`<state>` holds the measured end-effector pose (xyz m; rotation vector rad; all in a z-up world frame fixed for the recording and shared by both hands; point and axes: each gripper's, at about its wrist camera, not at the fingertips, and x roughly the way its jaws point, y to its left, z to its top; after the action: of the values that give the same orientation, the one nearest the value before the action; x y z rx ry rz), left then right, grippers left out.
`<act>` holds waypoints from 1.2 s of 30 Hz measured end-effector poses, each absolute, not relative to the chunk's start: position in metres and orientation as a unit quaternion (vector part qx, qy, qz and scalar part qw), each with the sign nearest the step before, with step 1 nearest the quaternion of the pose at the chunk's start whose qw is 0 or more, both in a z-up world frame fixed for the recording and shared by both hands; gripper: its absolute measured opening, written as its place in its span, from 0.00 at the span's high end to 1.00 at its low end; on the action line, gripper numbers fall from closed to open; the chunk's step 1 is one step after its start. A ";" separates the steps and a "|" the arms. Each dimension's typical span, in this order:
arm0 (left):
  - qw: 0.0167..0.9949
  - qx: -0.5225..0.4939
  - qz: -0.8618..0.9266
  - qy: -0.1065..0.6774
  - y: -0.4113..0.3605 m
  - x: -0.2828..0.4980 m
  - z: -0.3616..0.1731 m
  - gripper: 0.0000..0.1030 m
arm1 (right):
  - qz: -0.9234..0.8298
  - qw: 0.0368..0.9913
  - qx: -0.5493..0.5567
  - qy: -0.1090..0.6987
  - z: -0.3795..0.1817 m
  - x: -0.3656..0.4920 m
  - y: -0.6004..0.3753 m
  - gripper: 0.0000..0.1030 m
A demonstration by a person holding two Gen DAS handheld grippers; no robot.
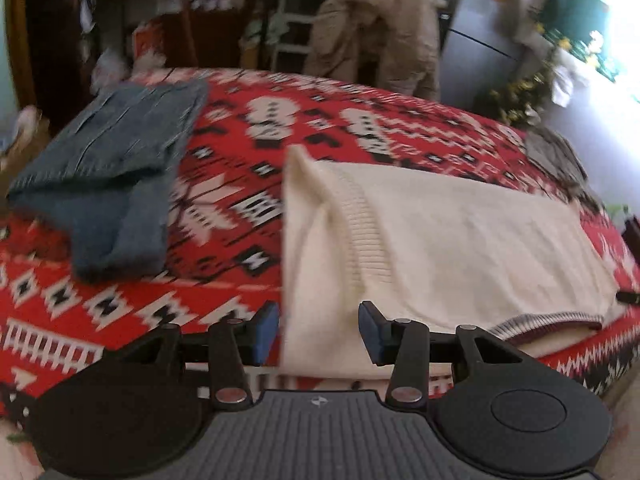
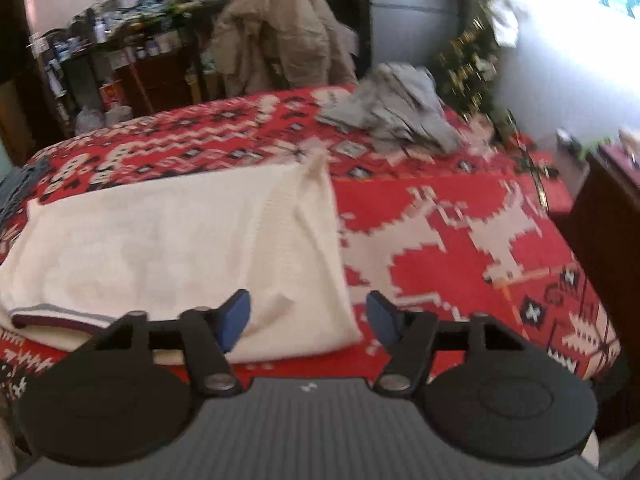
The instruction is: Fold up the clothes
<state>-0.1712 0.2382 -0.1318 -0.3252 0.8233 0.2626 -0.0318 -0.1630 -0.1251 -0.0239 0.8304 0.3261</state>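
Observation:
A cream knit sweater (image 1: 460, 240) lies flat on a red patterned blanket (image 1: 240, 184), sleeves folded in over its body. My left gripper (image 1: 319, 330) is open over the sweater's near left corner. The sweater also shows in the right wrist view (image 2: 160, 240). My right gripper (image 2: 308, 320) is open over its near right corner. Neither gripper holds cloth. A folded blue denim garment (image 1: 112, 168) lies at the left of the blanket. A crumpled grey garment (image 2: 400, 108) lies at the far right of the blanket.
A tan jacket (image 1: 376, 36) hangs on a chair behind the bed. Cluttered dark shelves (image 2: 100, 56) stand at the back left. A dark wooden cabinet (image 2: 604, 220) stands close on the right. A bright window (image 2: 580, 20) is at the upper right.

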 end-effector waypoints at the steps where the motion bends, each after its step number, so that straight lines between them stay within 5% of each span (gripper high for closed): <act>1: 0.890 -0.168 0.122 0.407 0.243 -0.171 -0.134 0.58 | 0.156 0.899 -0.005 0.408 -0.129 -0.029 -0.167 0.56; 5: 0.888 -0.165 0.109 0.414 0.244 -0.177 -0.137 0.59 | 0.160 0.894 0.008 0.419 -0.141 -0.023 -0.174 0.67; 7: 0.889 -0.159 0.106 0.415 0.243 -0.180 -0.137 0.82 | 0.160 0.894 0.004 0.418 -0.140 -0.024 -0.174 0.78; 10: 0.890 -0.151 0.112 0.415 0.242 -0.182 -0.137 0.94 | 0.157 0.896 0.000 0.415 -0.139 -0.026 -0.174 0.94; 21: 0.892 -0.125 0.106 0.422 0.243 -0.185 -0.135 0.95 | 0.165 0.891 0.037 0.420 -0.129 -0.030 -0.186 0.95; 23: 0.893 -0.120 0.107 0.421 0.243 -0.185 -0.134 0.92 | 0.164 0.890 0.036 0.425 -0.132 -0.029 -0.186 0.94; 27: 0.897 -0.138 0.128 0.400 0.251 -0.192 -0.126 0.68 | 0.156 0.895 0.027 0.417 -0.127 -0.033 -0.187 0.83; 30: 0.905 -0.144 0.127 0.379 0.252 -0.194 -0.112 0.64 | 0.168 0.900 0.013 0.401 -0.113 -0.038 -0.185 0.76; 36: 0.928 -0.116 0.119 0.333 0.228 -0.181 -0.085 0.30 | 0.198 0.908 -0.008 0.369 -0.088 -0.043 -0.165 0.43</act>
<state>-0.1806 0.2278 -0.0849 -0.2383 0.6820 0.2448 -0.0431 -0.1651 -0.0876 -0.0160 0.7611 0.4093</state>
